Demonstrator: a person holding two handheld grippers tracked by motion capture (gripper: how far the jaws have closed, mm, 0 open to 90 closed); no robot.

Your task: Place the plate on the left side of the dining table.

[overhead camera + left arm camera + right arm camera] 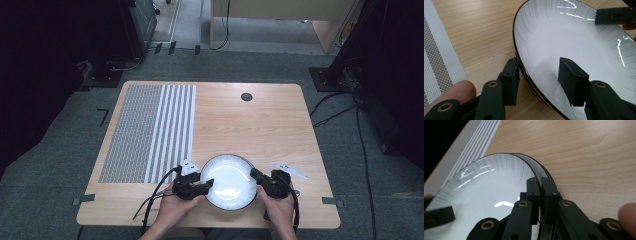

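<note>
A white plate with a thin dark rim lies on the wooden table close to its front edge. Its rim looks doubled in the right gripper view, as if two plates were stacked. My left gripper is at the plate's left edge and stands open. One jaw is outside and under the rim and the other is over the plate's inside. My right gripper is at the plate's right edge, shut on the rim. The person's hands hold both grippers.
A grey and white striped placemat covers the table's left part, just left of the left gripper. A small dark round hole sits near the far edge. Bare wood lies beyond and to the right of the plate. Cables run over the floor at the right.
</note>
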